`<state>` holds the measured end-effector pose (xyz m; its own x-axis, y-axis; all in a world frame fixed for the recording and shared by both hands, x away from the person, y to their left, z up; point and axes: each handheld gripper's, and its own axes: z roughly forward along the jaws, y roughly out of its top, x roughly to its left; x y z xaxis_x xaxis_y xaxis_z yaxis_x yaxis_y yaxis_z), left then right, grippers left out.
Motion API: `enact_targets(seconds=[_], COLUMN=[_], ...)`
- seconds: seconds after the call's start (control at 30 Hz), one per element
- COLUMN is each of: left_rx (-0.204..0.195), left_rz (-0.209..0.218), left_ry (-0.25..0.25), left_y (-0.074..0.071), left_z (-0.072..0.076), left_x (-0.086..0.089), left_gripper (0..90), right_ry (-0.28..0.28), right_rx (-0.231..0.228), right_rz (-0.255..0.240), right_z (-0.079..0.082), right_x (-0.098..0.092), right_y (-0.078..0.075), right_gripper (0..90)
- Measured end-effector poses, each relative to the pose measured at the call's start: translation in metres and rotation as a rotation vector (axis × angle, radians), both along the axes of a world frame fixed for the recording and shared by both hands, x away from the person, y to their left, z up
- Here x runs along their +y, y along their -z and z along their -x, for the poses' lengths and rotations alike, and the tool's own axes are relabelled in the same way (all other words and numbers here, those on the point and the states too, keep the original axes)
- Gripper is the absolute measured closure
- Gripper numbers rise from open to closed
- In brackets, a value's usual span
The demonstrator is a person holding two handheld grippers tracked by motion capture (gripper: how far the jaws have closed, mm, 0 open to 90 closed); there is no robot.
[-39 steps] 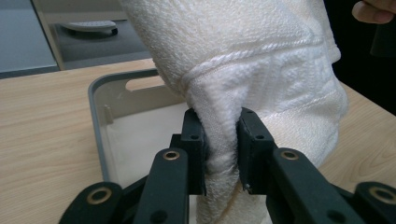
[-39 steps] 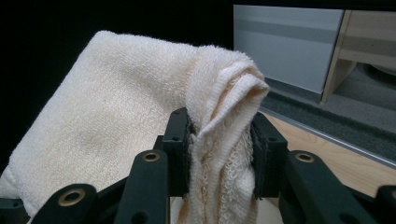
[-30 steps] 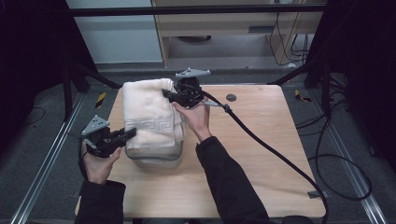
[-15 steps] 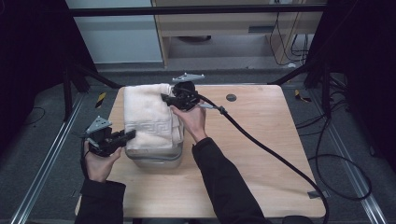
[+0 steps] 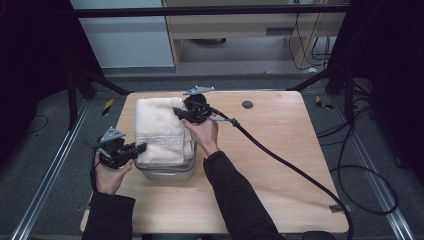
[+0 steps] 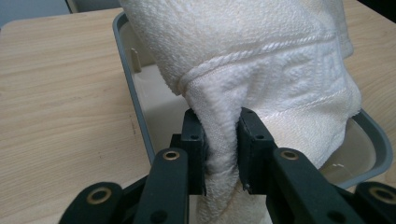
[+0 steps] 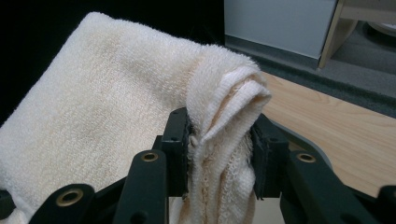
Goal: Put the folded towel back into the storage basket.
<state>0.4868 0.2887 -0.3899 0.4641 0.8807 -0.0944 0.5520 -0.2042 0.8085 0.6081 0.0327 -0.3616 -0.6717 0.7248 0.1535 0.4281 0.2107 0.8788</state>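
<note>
A cream folded towel (image 5: 161, 130) hangs stretched over a grey rectangular bin (image 5: 170, 171) at the table's left half. My left gripper (image 5: 137, 148) is shut on the towel's near left edge; between its jaws a bunched fold of towel (image 6: 219, 140) shows, with the bin's rim (image 6: 135, 107) beneath. At the far right corner of the cloth, my right gripper (image 5: 179, 113) is shut on a thick gathered fold of towel (image 7: 224, 116). The towel sags between the two grippers, partly down into the bin.
The wooden table (image 5: 280, 150) has bare room to the right of the bin. A thick black cable (image 5: 280, 160) trails from the right gripper across the table to its right front edge. A small dark disc (image 5: 247, 104) lies at the far side.
Both grippers have carried the towel slightly toward the near side and lower over the bin. Their grip on the towel is unchanged.
</note>
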Motion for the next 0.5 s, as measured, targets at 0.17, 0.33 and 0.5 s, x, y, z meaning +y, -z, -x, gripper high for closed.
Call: enact_targets(seconds=[0.17,0.33,0.5], left_rx=[0.019,0.032,0.045], left_rz=[-0.018,-0.03,-0.045], left_ry=[0.003,0.006,0.008], left_y=[0.005,0.011,0.016], left_z=[-0.003,-0.006,-0.008], left_x=[-0.002,-0.005,-0.007], left_gripper=[74.3,74.3,74.2], right_ry=[0.007,0.013,0.017], right_rx=[0.01,0.016,0.033], right_rz=[0.009,0.025,0.021], right_z=[0.0,-0.001,-0.001], right_x=[-0.002,-0.004,-0.006], right_y=[0.009,0.016,0.024], right_gripper=[63.4,63.3,63.2])
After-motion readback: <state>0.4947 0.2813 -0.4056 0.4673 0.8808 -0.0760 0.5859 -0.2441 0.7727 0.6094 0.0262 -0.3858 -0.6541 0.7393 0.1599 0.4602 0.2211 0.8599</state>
